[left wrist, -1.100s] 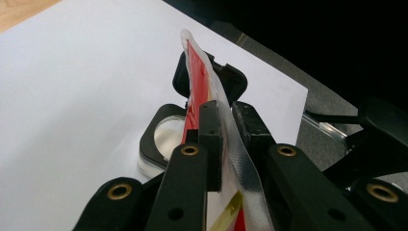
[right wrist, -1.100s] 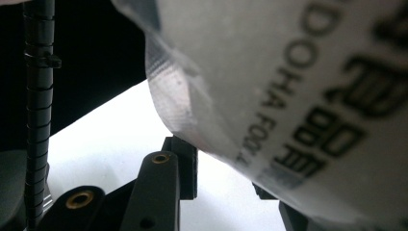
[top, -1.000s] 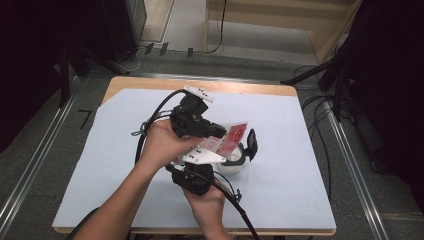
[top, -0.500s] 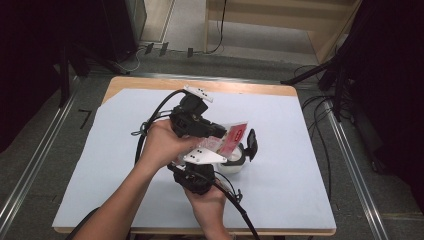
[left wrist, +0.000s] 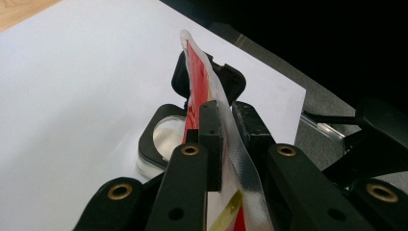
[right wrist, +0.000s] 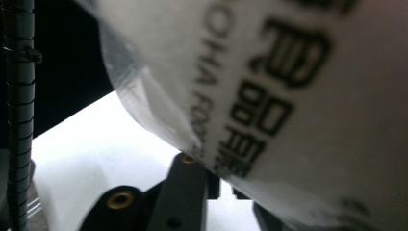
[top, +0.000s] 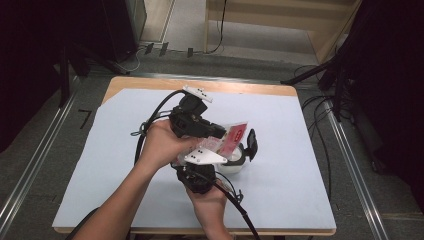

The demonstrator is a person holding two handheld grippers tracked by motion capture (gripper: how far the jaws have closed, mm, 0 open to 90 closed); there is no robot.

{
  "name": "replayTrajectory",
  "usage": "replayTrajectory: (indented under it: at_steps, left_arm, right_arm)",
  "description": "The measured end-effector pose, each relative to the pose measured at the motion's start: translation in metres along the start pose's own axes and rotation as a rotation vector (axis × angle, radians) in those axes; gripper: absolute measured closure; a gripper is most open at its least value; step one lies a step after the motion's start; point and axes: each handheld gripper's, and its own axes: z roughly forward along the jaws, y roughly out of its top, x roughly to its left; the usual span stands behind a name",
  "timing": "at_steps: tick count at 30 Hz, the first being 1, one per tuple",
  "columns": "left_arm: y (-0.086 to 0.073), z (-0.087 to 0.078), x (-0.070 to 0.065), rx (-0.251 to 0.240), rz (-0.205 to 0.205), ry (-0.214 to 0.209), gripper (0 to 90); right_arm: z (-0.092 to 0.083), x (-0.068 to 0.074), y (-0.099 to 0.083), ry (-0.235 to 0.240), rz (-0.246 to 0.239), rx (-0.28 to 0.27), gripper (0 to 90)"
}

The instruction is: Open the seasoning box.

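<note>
Red-and-silver sachet [left wrist: 199, 86] pinched in left gripper [left wrist: 226, 125], held over open container [top: 239, 161]. Right gripper [right wrist: 219, 185] jaws just closing onto sachet. Judged step: tearing open; next needs opposing pull.

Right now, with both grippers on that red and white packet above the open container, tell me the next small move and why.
Probably pull the two grippers gently apart to tear the packet. The left gripper has its jaws clamped on the packet's edge, and the right gripper has just been closing with the packet's printed film between its jaws. The packet sits directly above the open container, its lid flipped back, ready to receive the contents.
</note>
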Motion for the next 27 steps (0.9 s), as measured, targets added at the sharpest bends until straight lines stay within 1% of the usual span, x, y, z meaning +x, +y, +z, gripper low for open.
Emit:
replayTrajectory:
  at_steps: [3, 7, 9, 13, 14, 15, 18, 21, 23, 25, 27]
  left_arm:
    - [0.0, 0.0, -0.001, -0.005, -0.001, -0.005, 83.6]
    - [0.0, -0.005, 0.0, -0.009, 0.0, 0.003, 83.9]
    - [0.0, -0.007, -0.001, -0.019, 0.001, 0.005, 83.9]
    - [0.0, -0.01, 0.001, -0.043, -0.002, 0.006, 84.4]
    - [0.0, -0.01, 0.001, -0.043, -0.002, 0.006, 84.5]
    - [0.0, -0.009, 0.002, -0.042, -0.003, 0.014, 84.6]
    - [0.0, -0.008, 0.002, -0.05, -0.003, 0.013, 84.9]
    - [0.002, -0.008, 0.0, -0.053, 0.004, 0.027, 85.0]
    - [0.002, -0.007, 0.0, -0.054, 0.001, 0.025, 85.1]
    - [0.002, -0.006, 0.002, -0.052, -0.001, 0.023, 85.3]
    - [0.002, -0.004, 0.003, -0.039, -0.001, 0.026, 85.5]
  right_arm:
    - [0.0, 0.0, 0.0, -0.001, 0.003, 0.0, 88.7]
    - [-0.001, 0.002, 0.002, 0.001, -0.011, -0.001, 89.4]
    - [-0.001, 0.002, 0.003, 0.007, -0.019, -0.001, 89.5]
    - [0.0, 0.001, 0.007, -0.005, -0.03, 0.001, 90.0]
    - [0.0, 0.001, 0.007, -0.005, -0.03, 0.001, 90.0]
    - [0.001, 0.0, 0.007, -0.005, -0.026, 0.004, 90.0]
    - [0.002, -0.001, 0.007, -0.007, -0.021, 0.007, 90.0]
    - [0.001, -0.003, 0.008, -0.011, -0.026, 0.001, 90.0]
    - [0.001, -0.003, 0.008, -0.009, -0.022, -0.002, 90.0]
    - [0.001, -0.003, 0.008, -0.006, -0.023, 0.005, 90.0]
    - [0.002, -0.003, 0.007, 0.002, -0.015, 0.009, 90.0]
